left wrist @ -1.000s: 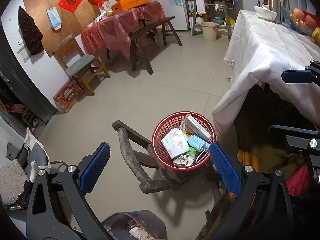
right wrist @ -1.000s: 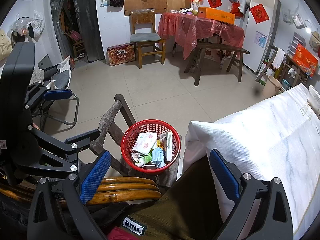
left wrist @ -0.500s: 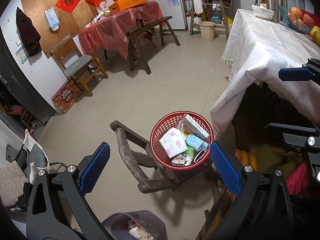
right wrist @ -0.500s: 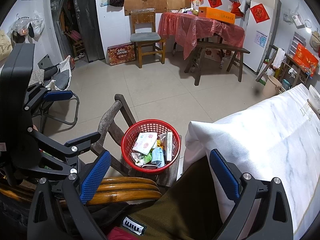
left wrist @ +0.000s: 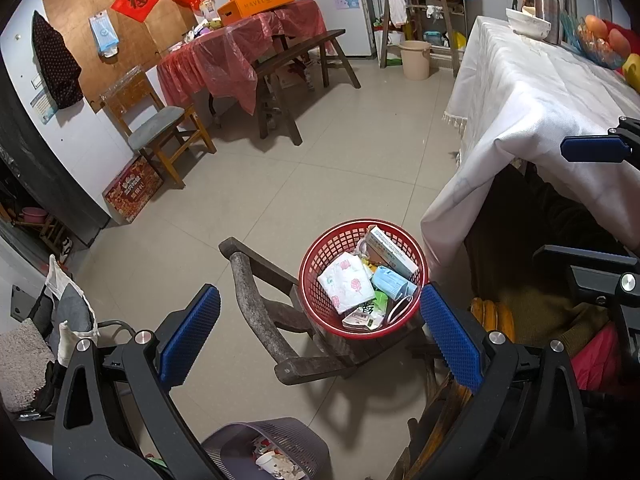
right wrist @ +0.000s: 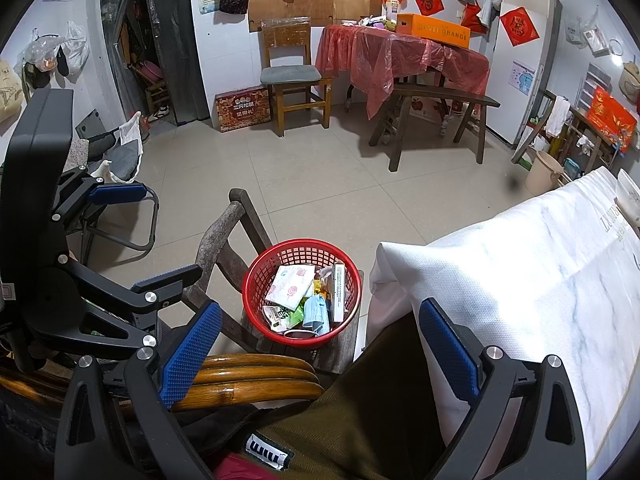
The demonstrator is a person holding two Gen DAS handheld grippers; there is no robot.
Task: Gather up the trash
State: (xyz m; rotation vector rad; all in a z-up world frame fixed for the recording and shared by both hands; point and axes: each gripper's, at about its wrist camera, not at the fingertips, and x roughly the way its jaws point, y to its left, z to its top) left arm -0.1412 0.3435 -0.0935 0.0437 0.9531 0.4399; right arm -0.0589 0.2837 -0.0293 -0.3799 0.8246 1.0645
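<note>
A red mesh basket stands on the seat of a dark wooden chair. It holds a floral tissue pack, a blue mask, a white box and other wrappers. My left gripper hangs open above and in front of the basket, holding nothing. My right gripper is open too, higher up and over a rattan chair back. Each gripper shows in the other's view: the right gripper at the right edge, the left gripper at the left edge.
A grey bin with trash inside sits on the floor below my left gripper. A table under a white cloth stands close on the right. Farther off are a bench, a red-covered table and a chair.
My left gripper has drifted a little, so the basket sits slightly higher and more left in its view. The right gripper has hardly moved. Both stay open.
</note>
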